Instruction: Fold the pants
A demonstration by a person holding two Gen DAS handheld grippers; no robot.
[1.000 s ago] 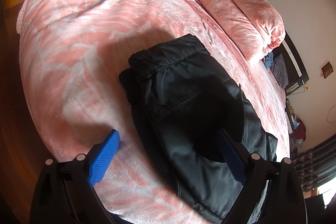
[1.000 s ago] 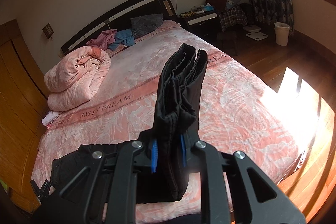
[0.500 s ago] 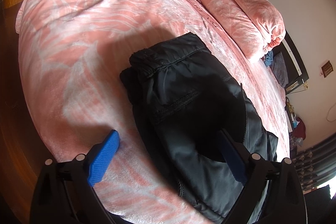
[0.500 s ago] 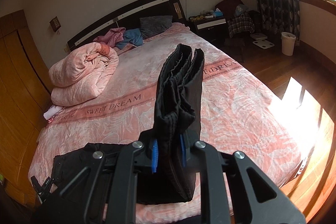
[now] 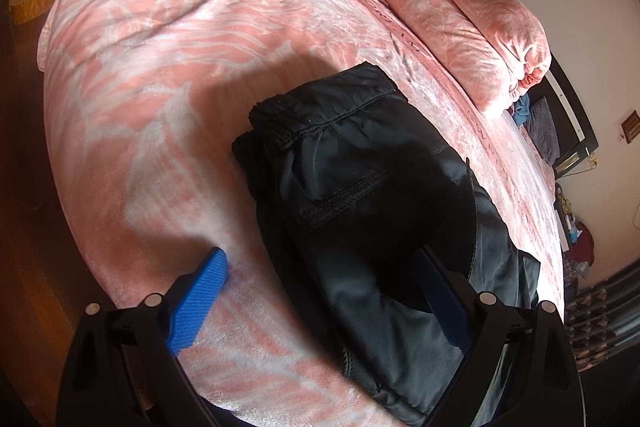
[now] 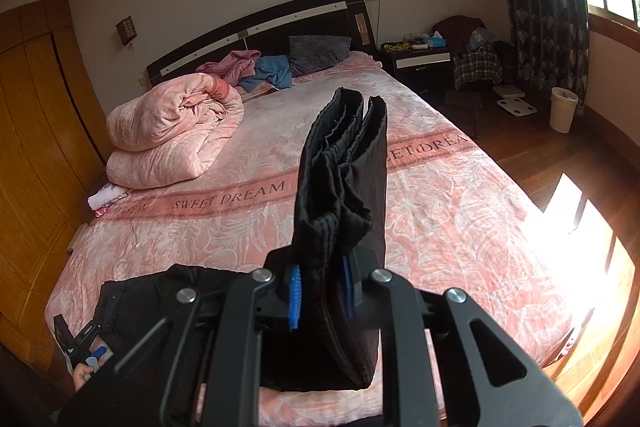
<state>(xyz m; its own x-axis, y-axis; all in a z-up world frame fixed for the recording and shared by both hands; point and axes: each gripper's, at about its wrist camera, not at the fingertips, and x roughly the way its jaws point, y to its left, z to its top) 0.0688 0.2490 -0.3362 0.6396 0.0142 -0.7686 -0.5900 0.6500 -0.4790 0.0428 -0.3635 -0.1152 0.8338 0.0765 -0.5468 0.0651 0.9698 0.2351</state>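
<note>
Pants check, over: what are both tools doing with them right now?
Right tool shut on lifted end of black pants. Left tool open over waist end on pink bed. Nothing in the way.

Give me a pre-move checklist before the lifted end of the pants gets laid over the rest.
1. Right gripper clamped on the pants: ok.
2. All layers caught between the pads: cannot tell.
3. Lifted end clear of the bed: ok.
4. Waistband part lying flat on the bed: ok.
5. Left gripper open, holding nothing: ok.
6. Left gripper out of the fold's landing area: not ok, one finger is over the fabric.
</note>
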